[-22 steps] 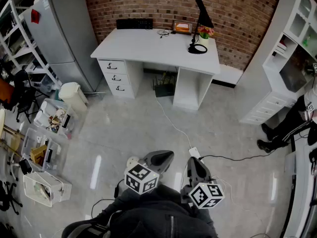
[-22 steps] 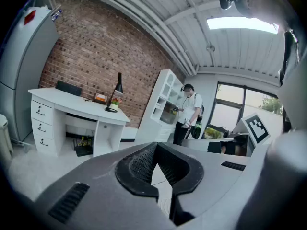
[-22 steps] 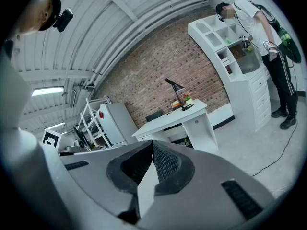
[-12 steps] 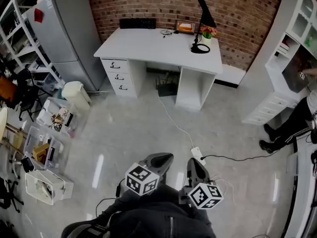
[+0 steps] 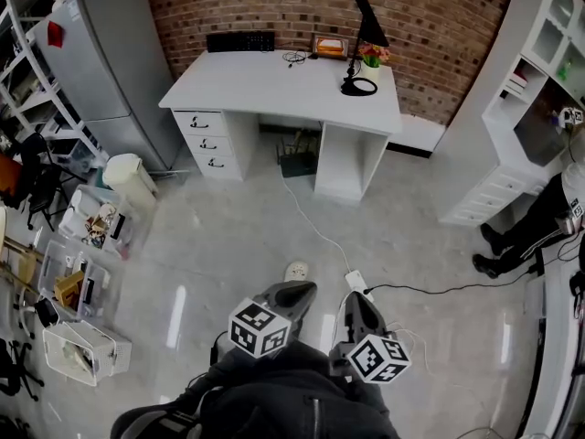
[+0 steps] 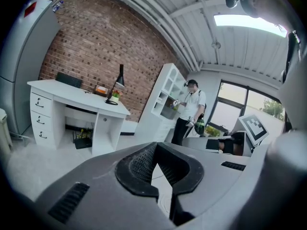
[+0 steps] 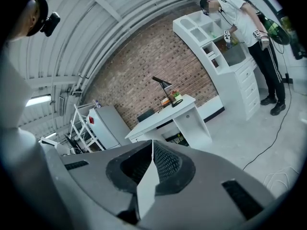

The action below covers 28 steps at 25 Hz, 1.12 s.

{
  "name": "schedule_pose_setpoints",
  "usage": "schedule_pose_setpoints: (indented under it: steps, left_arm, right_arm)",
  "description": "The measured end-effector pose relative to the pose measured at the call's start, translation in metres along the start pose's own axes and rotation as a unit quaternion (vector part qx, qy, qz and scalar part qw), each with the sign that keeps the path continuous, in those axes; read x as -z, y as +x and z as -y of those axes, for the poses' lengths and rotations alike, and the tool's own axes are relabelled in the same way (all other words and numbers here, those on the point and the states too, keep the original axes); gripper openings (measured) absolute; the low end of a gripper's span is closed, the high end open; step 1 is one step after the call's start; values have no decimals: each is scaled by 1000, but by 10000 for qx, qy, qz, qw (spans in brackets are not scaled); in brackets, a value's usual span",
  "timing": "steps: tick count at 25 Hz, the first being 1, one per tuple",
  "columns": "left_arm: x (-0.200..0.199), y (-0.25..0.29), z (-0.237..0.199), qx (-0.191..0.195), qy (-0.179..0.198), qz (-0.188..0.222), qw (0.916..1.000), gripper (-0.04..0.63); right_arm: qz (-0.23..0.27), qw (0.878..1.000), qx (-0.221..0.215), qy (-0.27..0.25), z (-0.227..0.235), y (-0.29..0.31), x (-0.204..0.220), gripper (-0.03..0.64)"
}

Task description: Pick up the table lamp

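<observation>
Both tools sit low in the head view, close in front of the person's torso and well apart from the desk. Left gripper [image 5: 297, 293]: jaws closed together, pads meeting, nothing between them. Right gripper [image 5: 360, 307]: likewise, jaws together and empty. Both point across the open floor toward the white desk [image 5: 274, 85], which stands against the brick wall [image 5: 439, 16]. Table lamp [image 5: 370, 24]: black, upright on the desk's rear right corner, with its ring base flat on the top. A small potted plant [image 5: 372, 59] is just beside the lamp. A dark keyboard [image 5: 239, 41] lies at the rear left of the desk top. A grey refrigerator [image 5: 101, 62] stands left of the desk. A white power strip [image 5: 356, 283] lies on the floor just ahead of the right gripper. A person [image 5: 539, 222] stands at the white shelving unit [image 5: 539, 71] on the right.
</observation>
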<state>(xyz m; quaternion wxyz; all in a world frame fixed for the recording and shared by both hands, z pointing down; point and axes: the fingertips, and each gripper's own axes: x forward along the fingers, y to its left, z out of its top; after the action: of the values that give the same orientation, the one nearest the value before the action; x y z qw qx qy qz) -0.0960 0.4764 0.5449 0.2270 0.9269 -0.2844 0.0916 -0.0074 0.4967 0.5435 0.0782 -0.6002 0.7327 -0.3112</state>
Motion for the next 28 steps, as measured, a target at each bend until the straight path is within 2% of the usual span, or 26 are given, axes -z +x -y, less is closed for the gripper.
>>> schedule_pose_setpoints:
  steps: [14,28]
  left_arm:
    - [-53,66,-73,31,-108,-110,9999,8]
    - [-138,132,-176,142,-176,-71,9997,8]
  right_arm:
    - [-124,9999,-45,67,14,98,-46,12]
    - [-91,9998,173,6,27,227,-117,12]
